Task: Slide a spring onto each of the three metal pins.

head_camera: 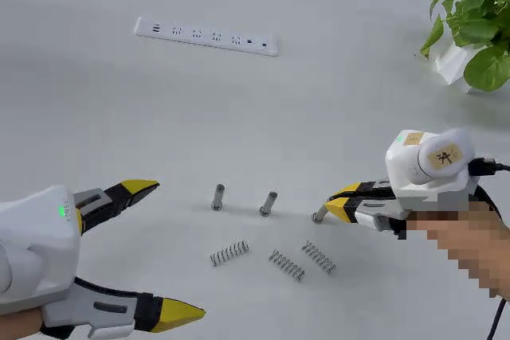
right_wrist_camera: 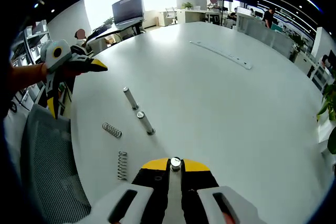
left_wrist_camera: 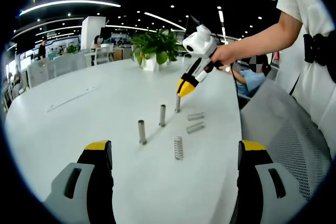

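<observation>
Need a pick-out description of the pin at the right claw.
On the white table, three pins stand in a row beside three springs. It's the end pin nearest the plant, the only one held by the right claw.

A: Where did the pins stand?
B: In a row on the table [head_camera: 96, 109]: left pin [head_camera: 217, 197], middle pin [head_camera: 268, 203], right pin [head_camera: 319, 215]; the right pin sat between the closed jaws of the right gripper [head_camera: 333, 205].
A: And the springs?
B: Just in front of that row: left spring [head_camera: 229, 252], middle spring [head_camera: 286, 265], right spring [head_camera: 319, 257]; the power strip [head_camera: 205, 36] lay well behind; the plant [head_camera: 474, 25] stood far right; the left gripper [head_camera: 174, 248] hung near left.
</observation>
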Demonstrator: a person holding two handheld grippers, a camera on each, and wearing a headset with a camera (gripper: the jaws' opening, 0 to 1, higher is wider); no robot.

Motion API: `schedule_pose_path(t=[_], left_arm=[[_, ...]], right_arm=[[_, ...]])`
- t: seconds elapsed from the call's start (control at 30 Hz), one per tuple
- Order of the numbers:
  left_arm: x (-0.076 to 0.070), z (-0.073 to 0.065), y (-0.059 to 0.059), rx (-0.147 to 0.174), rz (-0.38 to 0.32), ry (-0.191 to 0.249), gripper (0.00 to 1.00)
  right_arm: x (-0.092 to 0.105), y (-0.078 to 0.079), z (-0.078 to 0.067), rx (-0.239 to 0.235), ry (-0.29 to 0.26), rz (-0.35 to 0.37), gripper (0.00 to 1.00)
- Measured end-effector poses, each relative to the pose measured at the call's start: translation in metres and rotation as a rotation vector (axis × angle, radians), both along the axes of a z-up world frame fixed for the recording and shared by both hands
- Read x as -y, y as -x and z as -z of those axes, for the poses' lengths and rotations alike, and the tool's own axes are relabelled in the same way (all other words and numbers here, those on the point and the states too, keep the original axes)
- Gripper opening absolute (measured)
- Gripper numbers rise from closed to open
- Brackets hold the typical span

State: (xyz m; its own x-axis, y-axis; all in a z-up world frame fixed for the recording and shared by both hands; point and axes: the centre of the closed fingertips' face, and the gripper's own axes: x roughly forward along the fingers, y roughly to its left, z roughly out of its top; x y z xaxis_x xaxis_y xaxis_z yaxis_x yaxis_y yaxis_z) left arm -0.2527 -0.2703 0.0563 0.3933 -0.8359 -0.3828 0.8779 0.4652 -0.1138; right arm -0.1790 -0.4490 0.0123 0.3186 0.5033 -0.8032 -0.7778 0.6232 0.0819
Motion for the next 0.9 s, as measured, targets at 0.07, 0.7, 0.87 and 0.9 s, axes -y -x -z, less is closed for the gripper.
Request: schedule_pose_path(t=[0.07,0.7,0.87,0.9], left_arm=[[-0.0002,0.0001,-0.0001,0.001,0.001,-0.001,0.99],[-0.0008,0.0004,-0.0005,0.001,0.0,0.002,0.99],[-0.0007,0.0003,-0.0005,0.0,-0.001,0.005,0.99],[-0.001,0.0006,-0.0006,0.0,-0.001,0.004,0.99]], right_arm=[[-0.0012,0.0002,0.0002,0.002,-0.001,-0.005,0.04],[-0.0043,0.0021,0.0014,0.015,0.001,-0.018,0.05],[-0.0062,0.0027,0.0014,0.018,-0.003,-0.027,0.05],[-0.0062,0.0027,0.0015,0.018,-0.001,-0.028,0.05]])
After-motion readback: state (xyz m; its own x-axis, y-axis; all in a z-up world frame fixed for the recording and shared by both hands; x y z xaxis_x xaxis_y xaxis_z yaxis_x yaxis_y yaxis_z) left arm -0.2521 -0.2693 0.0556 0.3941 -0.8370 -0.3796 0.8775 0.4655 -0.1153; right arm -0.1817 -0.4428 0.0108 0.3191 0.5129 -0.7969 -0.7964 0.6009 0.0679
